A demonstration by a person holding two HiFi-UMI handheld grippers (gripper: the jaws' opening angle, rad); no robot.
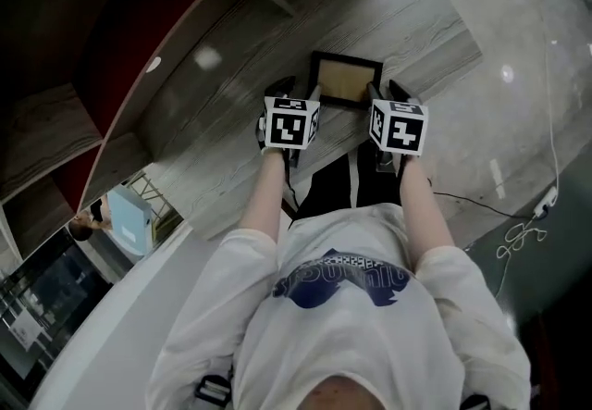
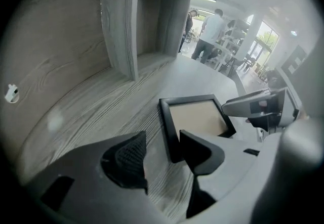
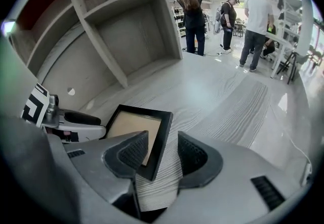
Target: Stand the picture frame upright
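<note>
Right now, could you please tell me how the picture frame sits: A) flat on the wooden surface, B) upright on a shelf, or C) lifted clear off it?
A: the picture frame lies face up on the wooden surface, its whole outline resting on the grain.

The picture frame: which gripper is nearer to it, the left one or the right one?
Right, narrowly. The right gripper has its open jaws deep astride the right edge of the picture frame; the open jaws of the left gripper reach only its near left corner.
</note>
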